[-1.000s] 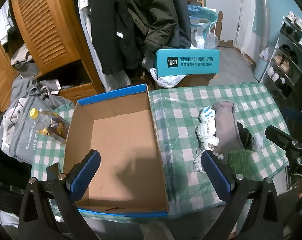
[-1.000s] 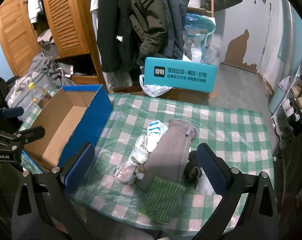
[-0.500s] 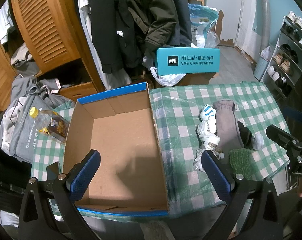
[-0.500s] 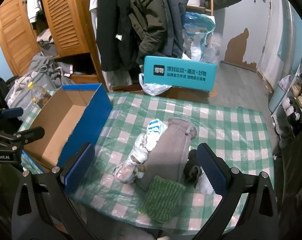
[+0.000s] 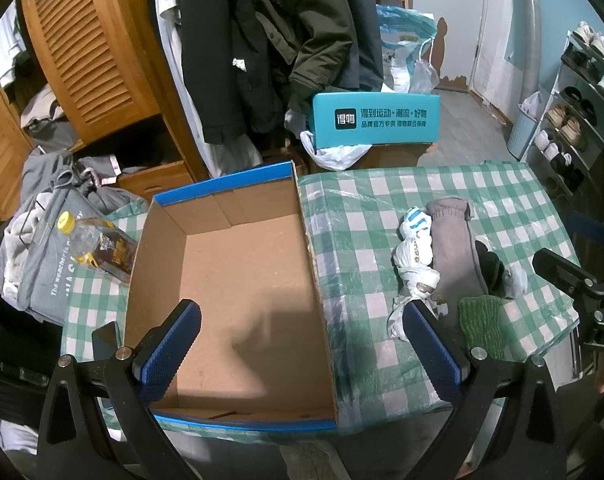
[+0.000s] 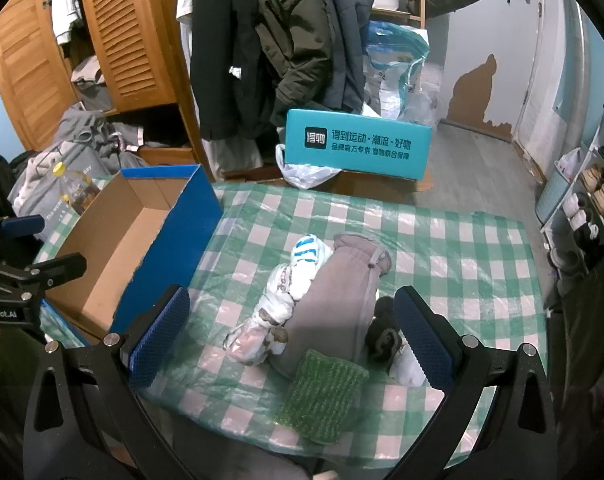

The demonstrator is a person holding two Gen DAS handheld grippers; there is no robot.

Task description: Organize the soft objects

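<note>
Blue ribbed pads frame both views: the left hand-held gripper (image 5: 300, 344) hangs over the near end of the cardboard box (image 5: 238, 280), jaws spread wide with nothing between them, and the right hand-held gripper (image 6: 290, 338) hovers at the near edge of the worktop (image 6: 462, 248), jaws just as wide and bare. Right under the right one sits the pile. Nearest is the green knitted piece (image 6: 322, 396), lying flat at the worktop's near edge and touching the foot of the grey rolled garment (image 6: 338, 304). That grey roll is the long one: its axis runs from the near edge away towards the far side, tilted a little to the right, cuffed end farthest. Pressed along its left flank lies the white bundle with blue stripes (image 6: 286, 292), same near-to-far line, striped end far. On the grey roll's right flank, a dark sock (image 6: 384, 334) and a small white piece (image 6: 408, 368), both partly behind the right pad. The box stands to the left of the pile, open top, blue outside, its long side also running near to far. A green-and-white check cloth under clear plastic covers the worktop. Beyond the box, a yellow-capped bottle (image 5: 98, 246) lies on grey clothing. Further back, a teal carton (image 6: 358, 148), hanging coats (image 6: 262, 40), louvred wooden doors (image 6: 126, 32), and shoe shelves (image 5: 578, 108) on the right.
</note>
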